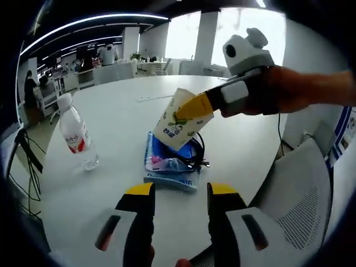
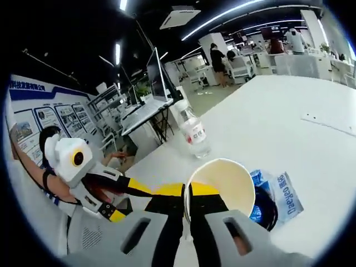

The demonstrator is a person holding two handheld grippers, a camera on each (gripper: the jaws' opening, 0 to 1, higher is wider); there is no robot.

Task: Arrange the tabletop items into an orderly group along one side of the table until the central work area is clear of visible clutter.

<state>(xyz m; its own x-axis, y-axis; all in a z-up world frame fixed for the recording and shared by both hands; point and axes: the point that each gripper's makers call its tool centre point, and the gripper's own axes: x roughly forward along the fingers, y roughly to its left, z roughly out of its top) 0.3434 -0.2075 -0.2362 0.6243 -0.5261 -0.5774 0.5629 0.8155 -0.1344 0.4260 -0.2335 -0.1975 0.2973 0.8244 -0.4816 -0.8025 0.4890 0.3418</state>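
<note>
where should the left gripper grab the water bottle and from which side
Grip the water bottle around its labelled middle, coming in level from the side facing the left gripper. It stands upright and apart from the blue packet, so the round body probably suits open jaws better than the narrow cap.

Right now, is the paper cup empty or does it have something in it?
Empty. The right gripper view looks into the paper cup that the right gripper holds tilted by its rim, showing a bare inside.
</note>
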